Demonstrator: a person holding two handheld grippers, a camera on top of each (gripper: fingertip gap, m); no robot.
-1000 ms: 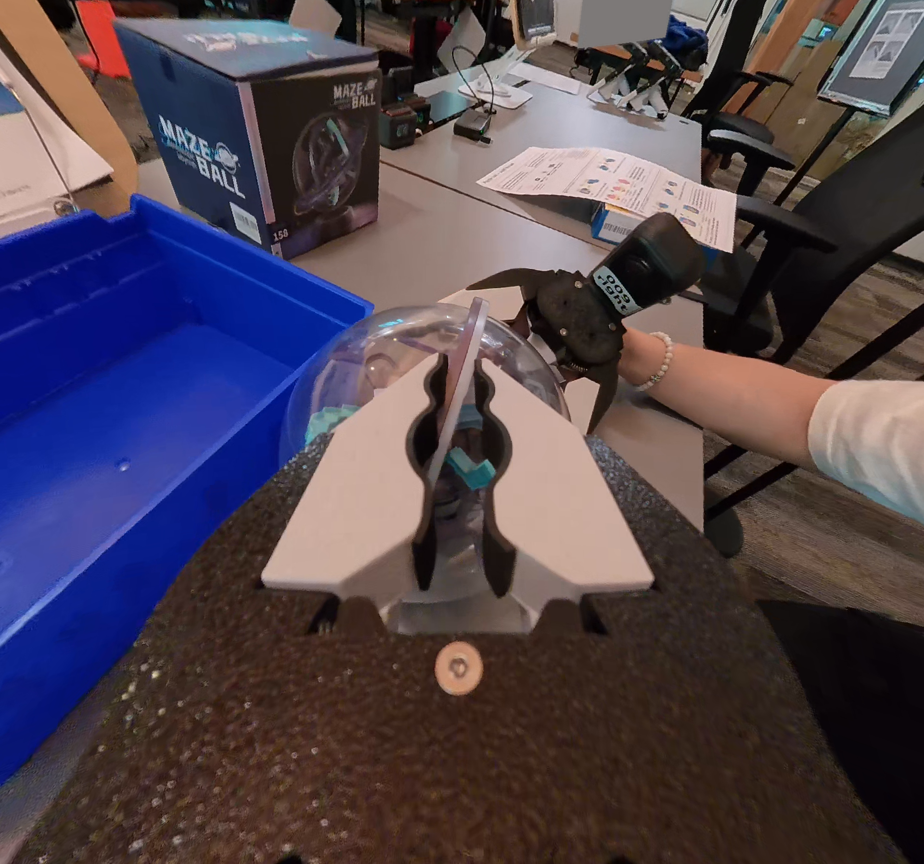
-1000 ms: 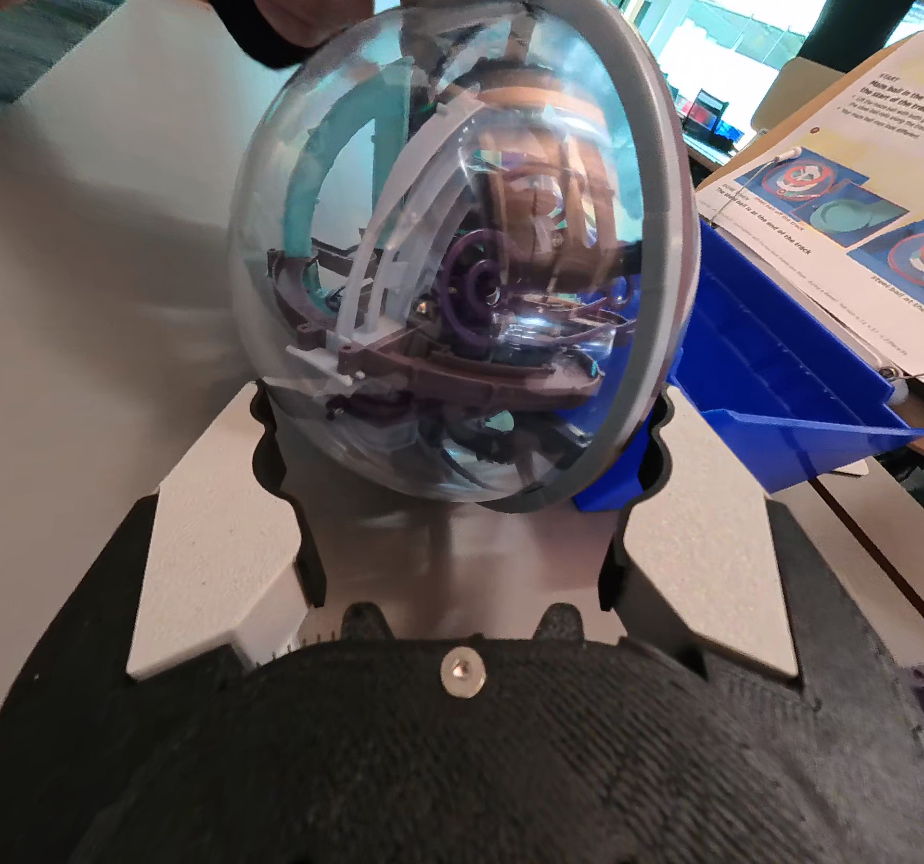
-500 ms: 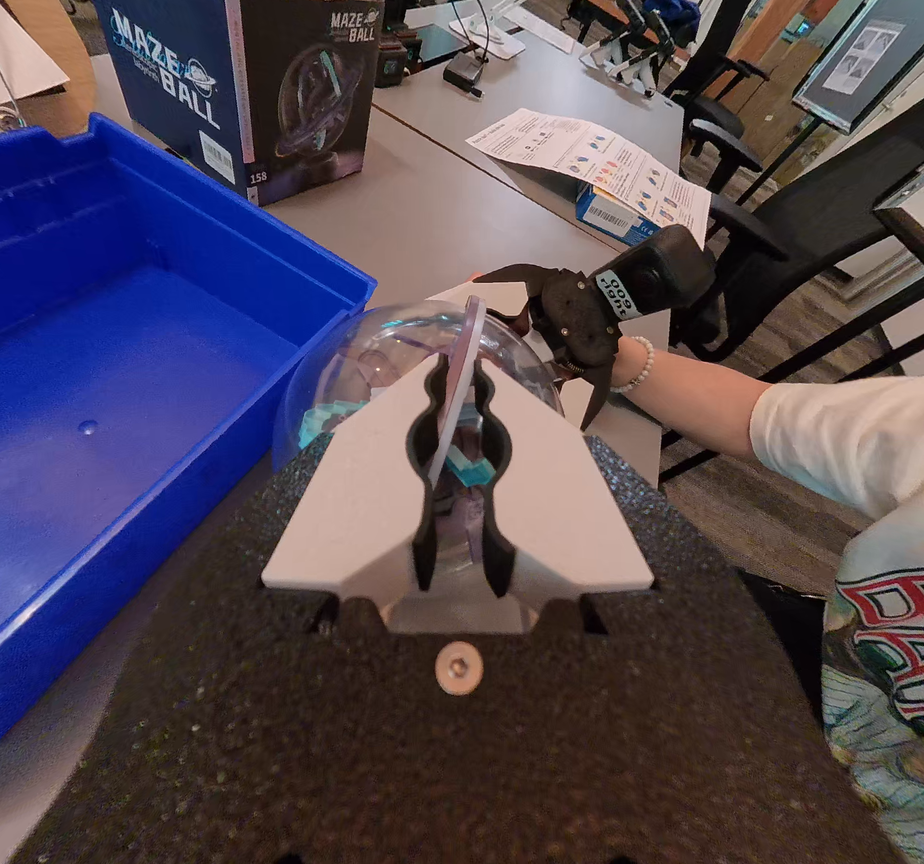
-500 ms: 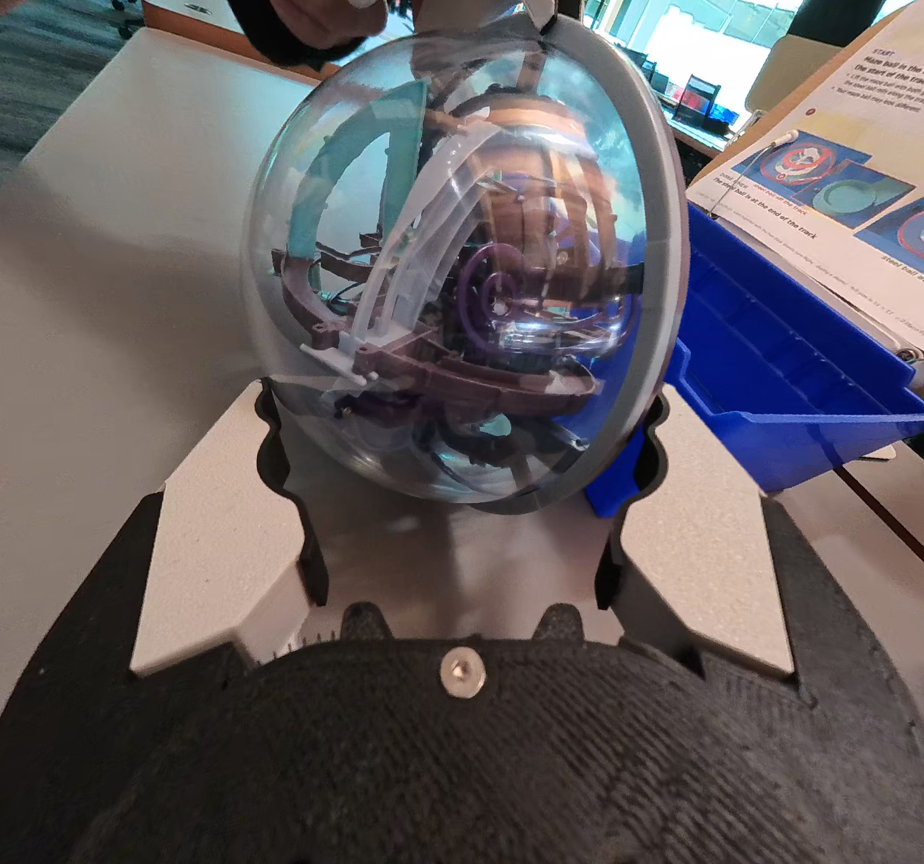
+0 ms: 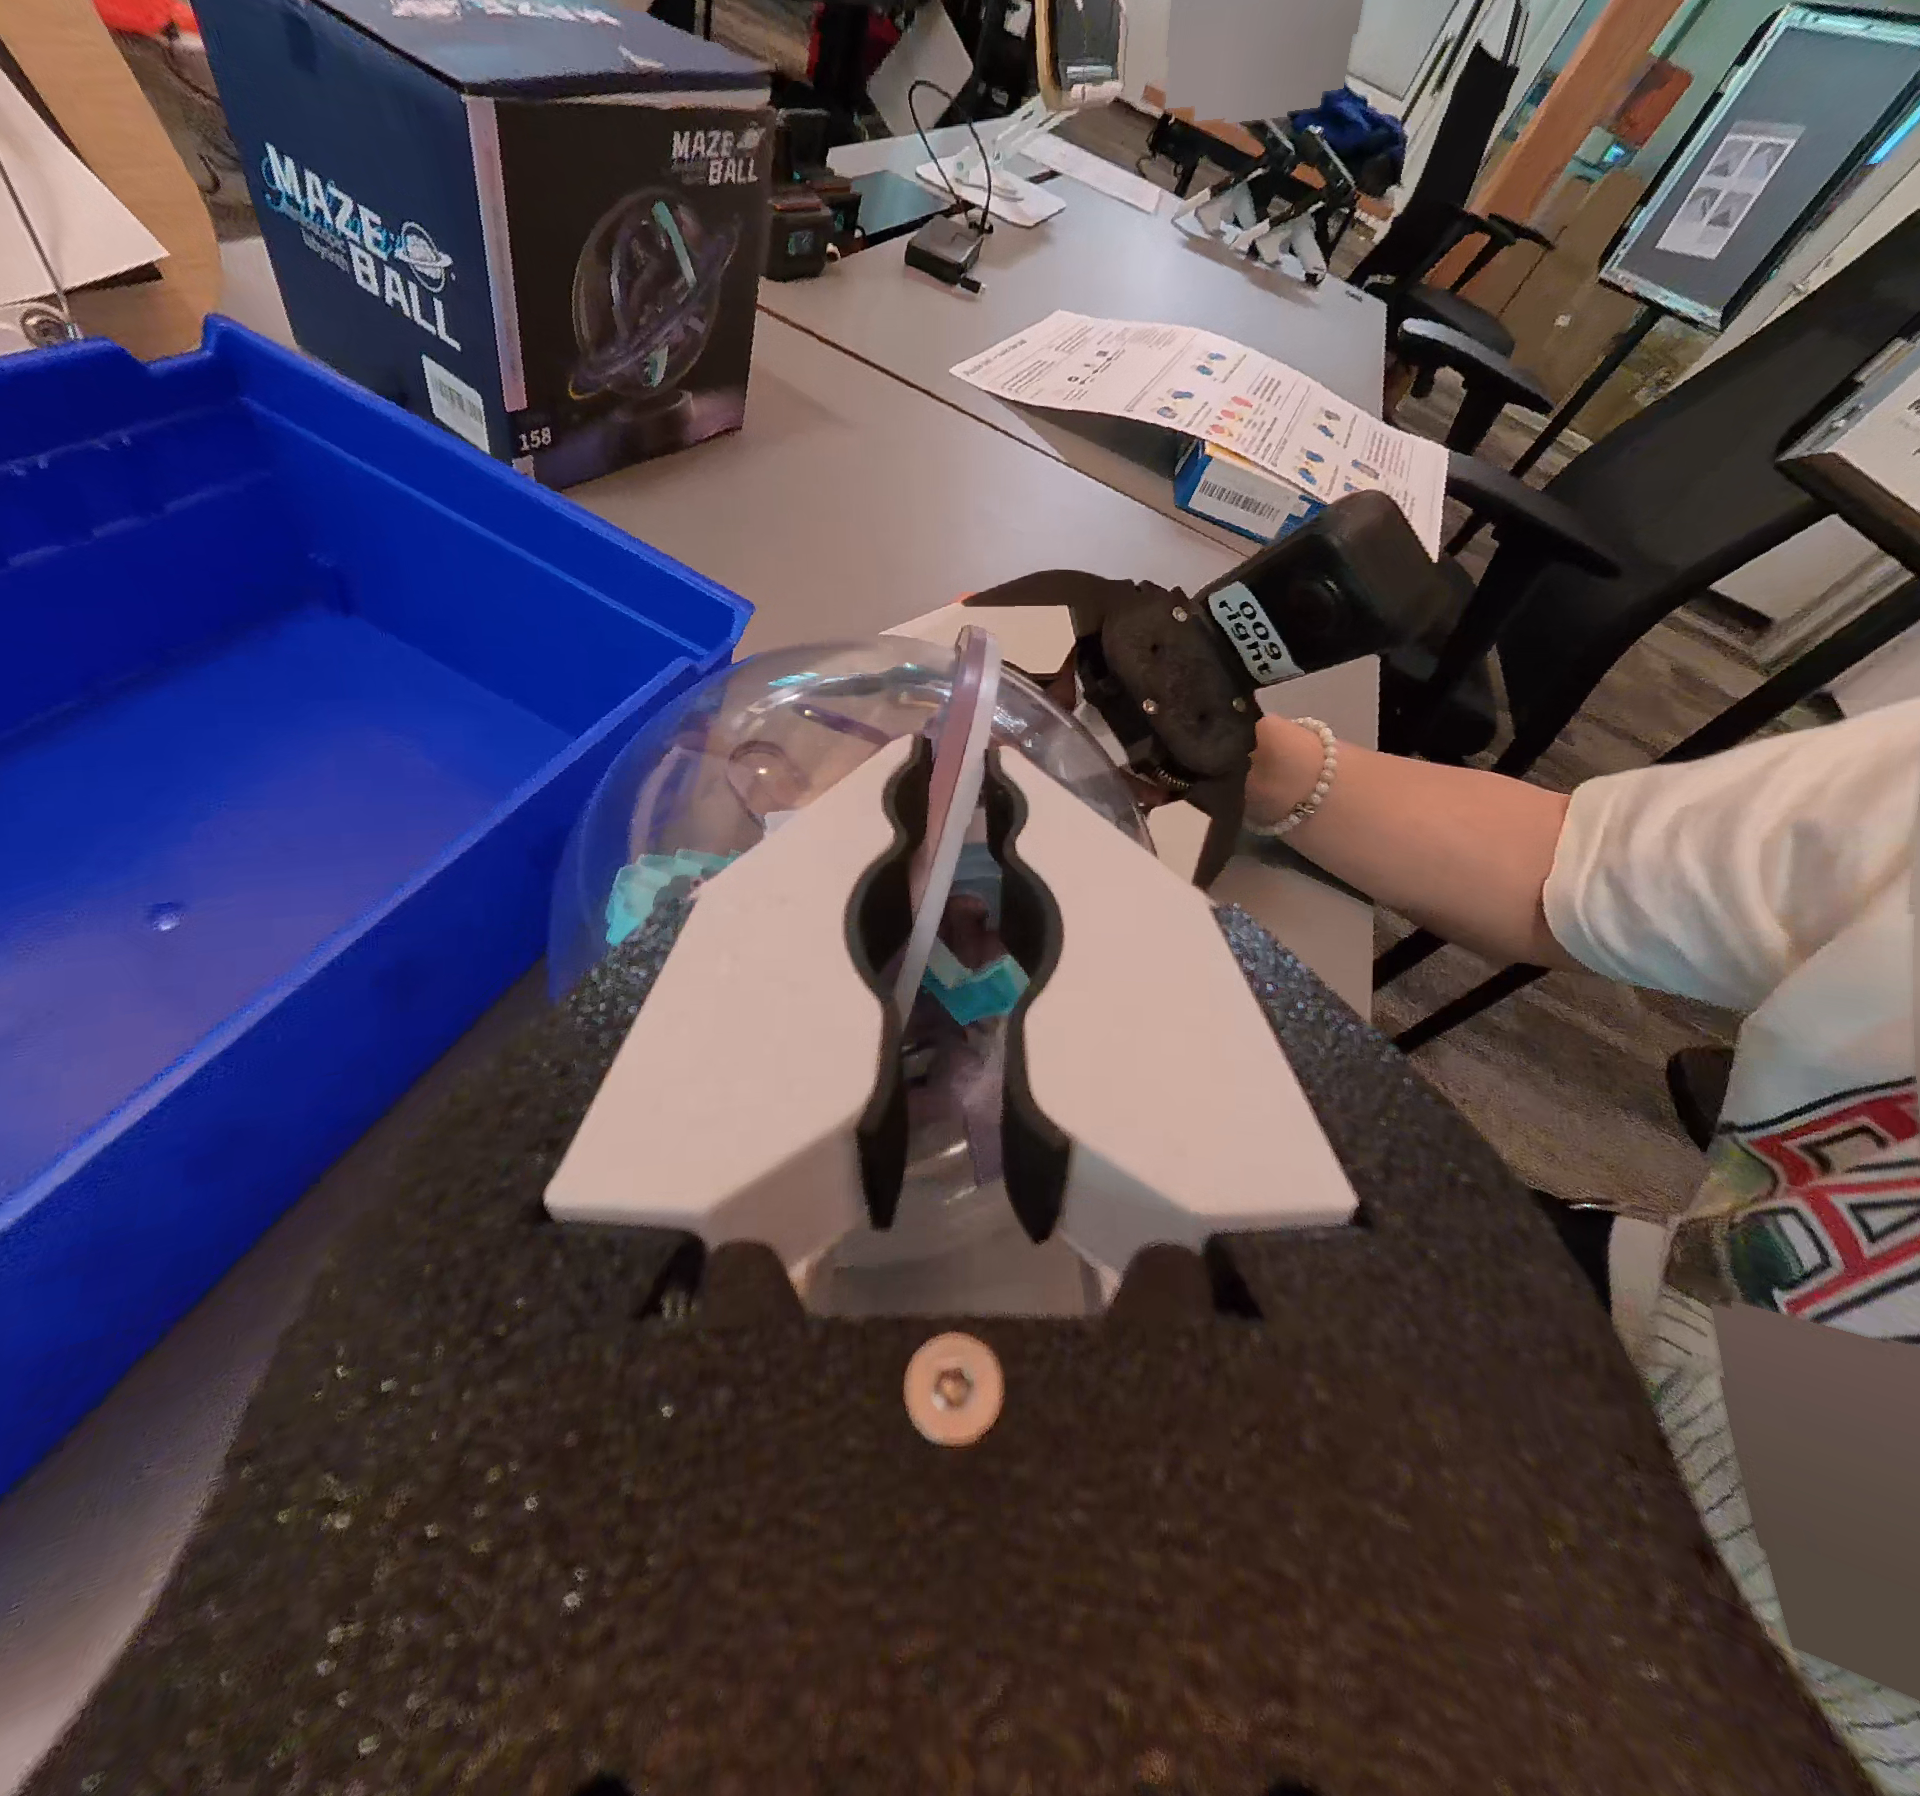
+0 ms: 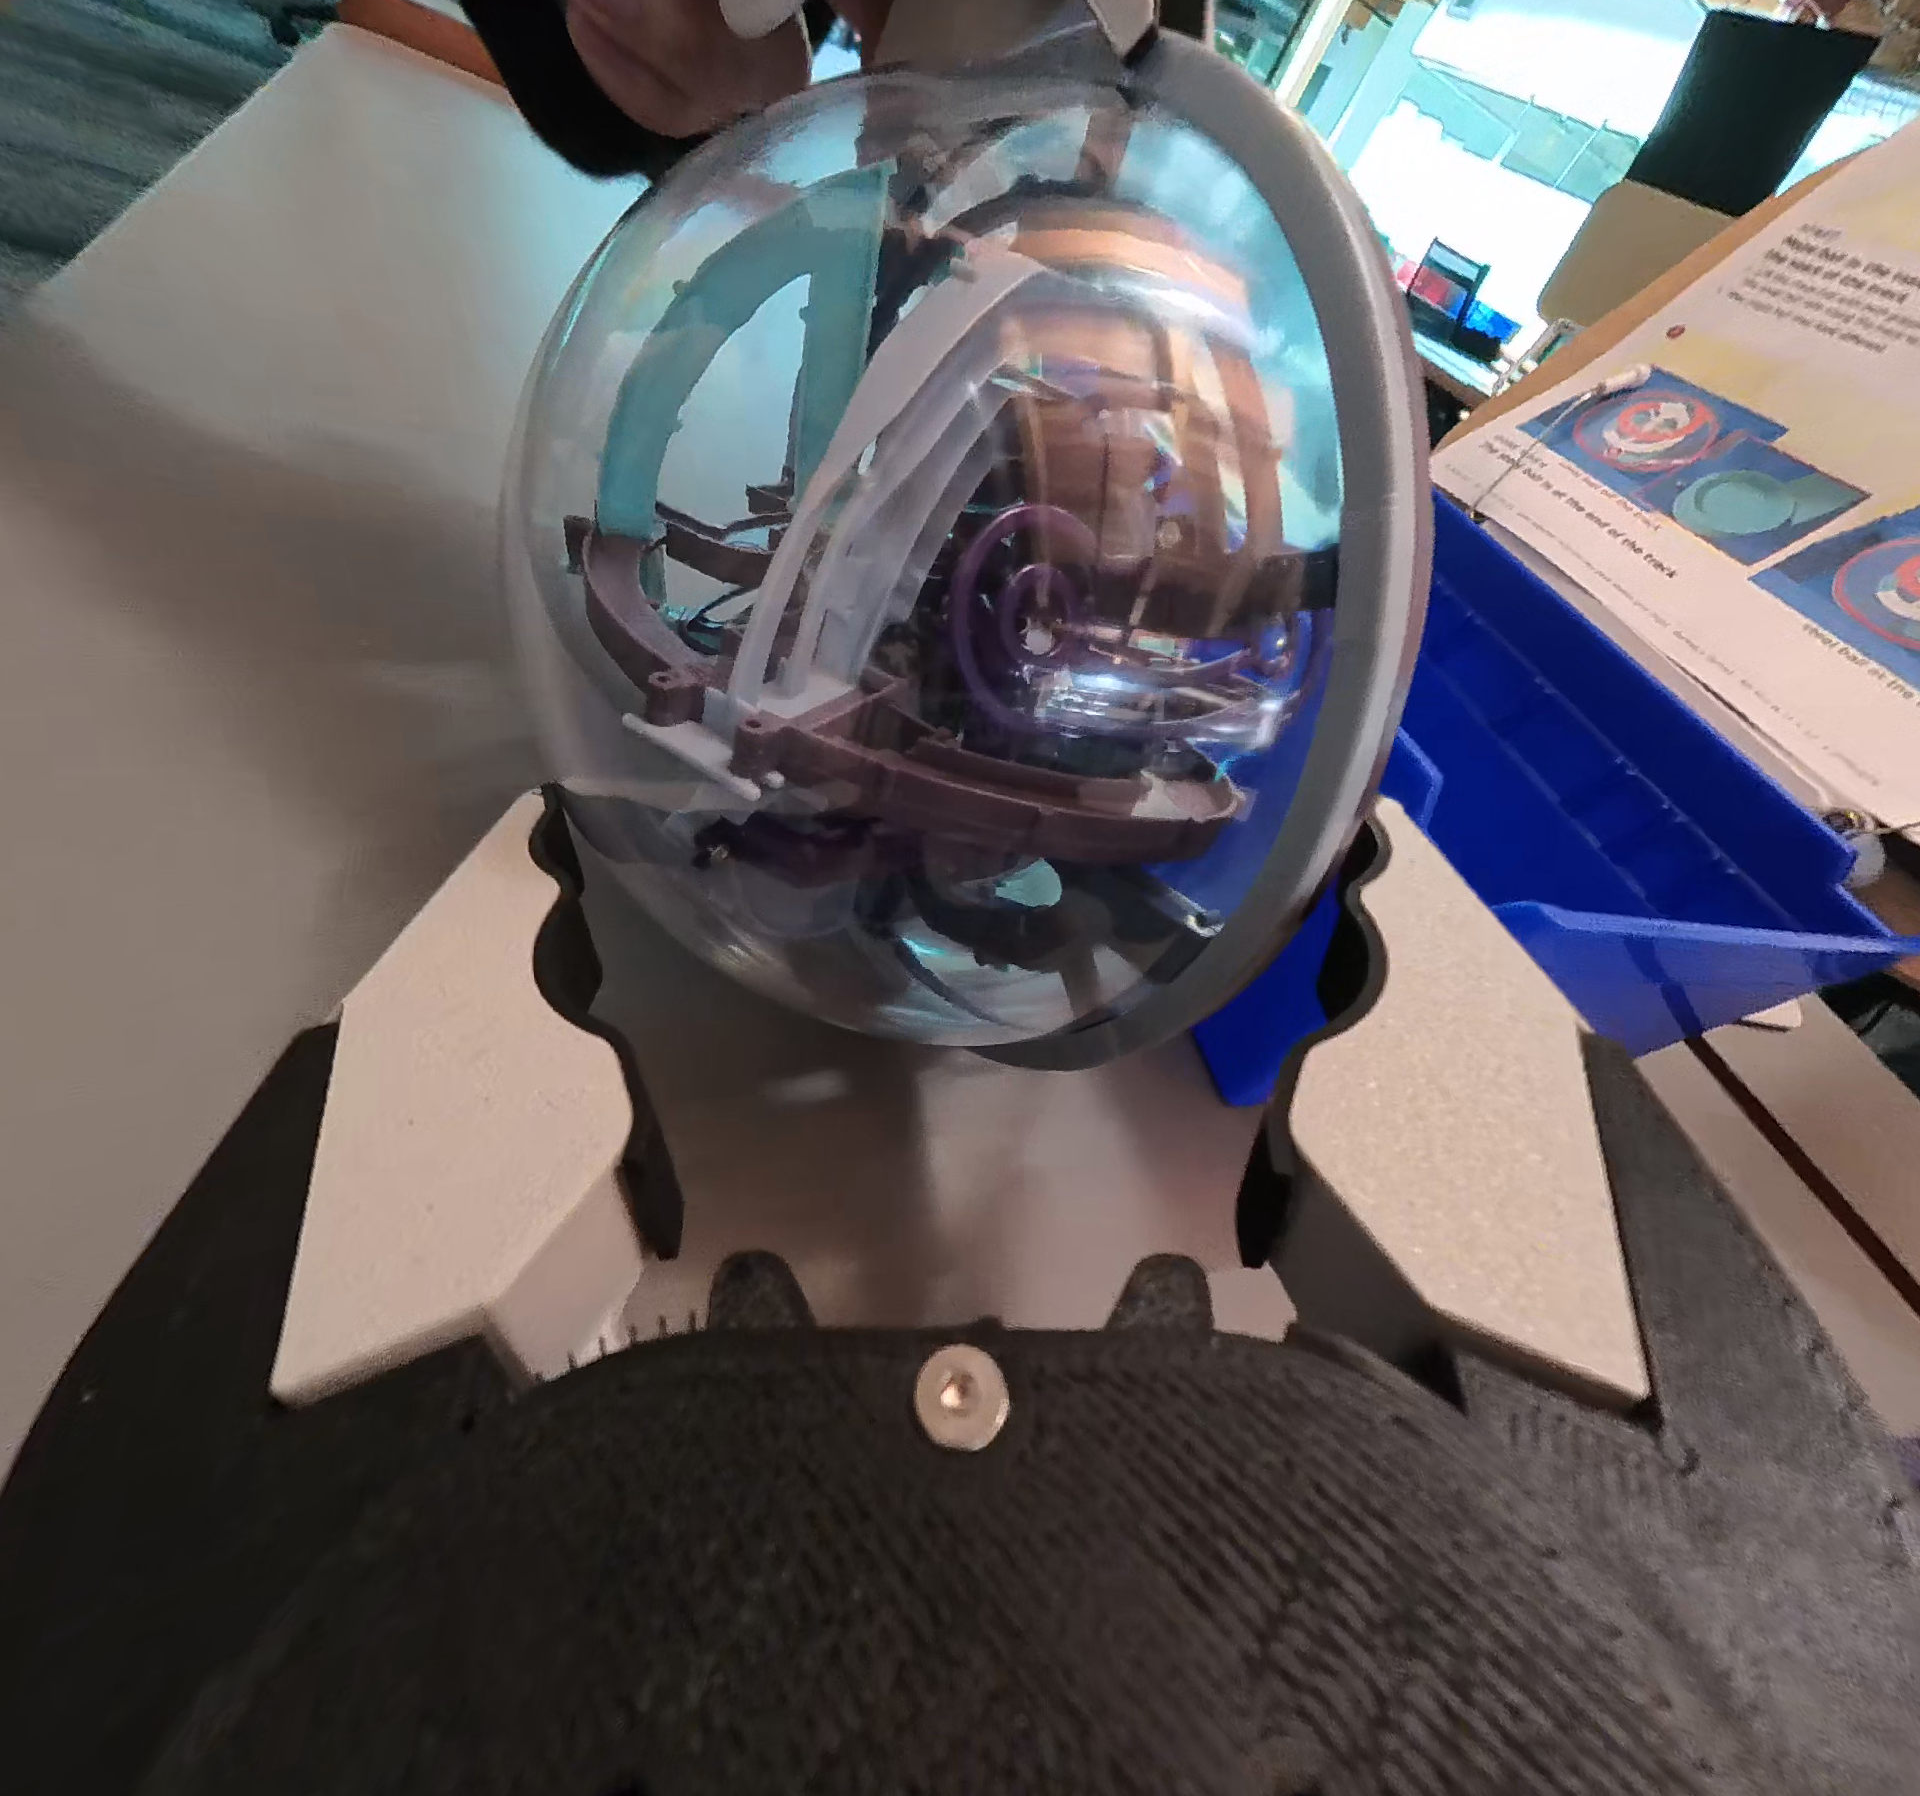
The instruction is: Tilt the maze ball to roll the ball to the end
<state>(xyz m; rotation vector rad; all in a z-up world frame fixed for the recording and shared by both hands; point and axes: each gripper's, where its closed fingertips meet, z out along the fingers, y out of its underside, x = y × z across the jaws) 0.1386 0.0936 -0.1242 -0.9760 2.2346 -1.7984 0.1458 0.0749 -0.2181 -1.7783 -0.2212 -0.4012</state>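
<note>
Gripping the grey rim of the clear plastic maze ball (image 5: 831,780), our left gripper (image 5: 951,925) holds it beside the blue plastic bin (image 5: 312,707). In the right wrist view, our right gripper (image 6: 961,1019) stands wide open around the sphere's underside above the grey table (image 6: 260,520).

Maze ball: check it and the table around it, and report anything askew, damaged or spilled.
Nothing looks damaged or spilled. The maze ball is held off the table, tilted so its grey rim band slants. The left gripper is shut on that band; the right gripper stands open around the sphere. The blue bin is empty.
</note>
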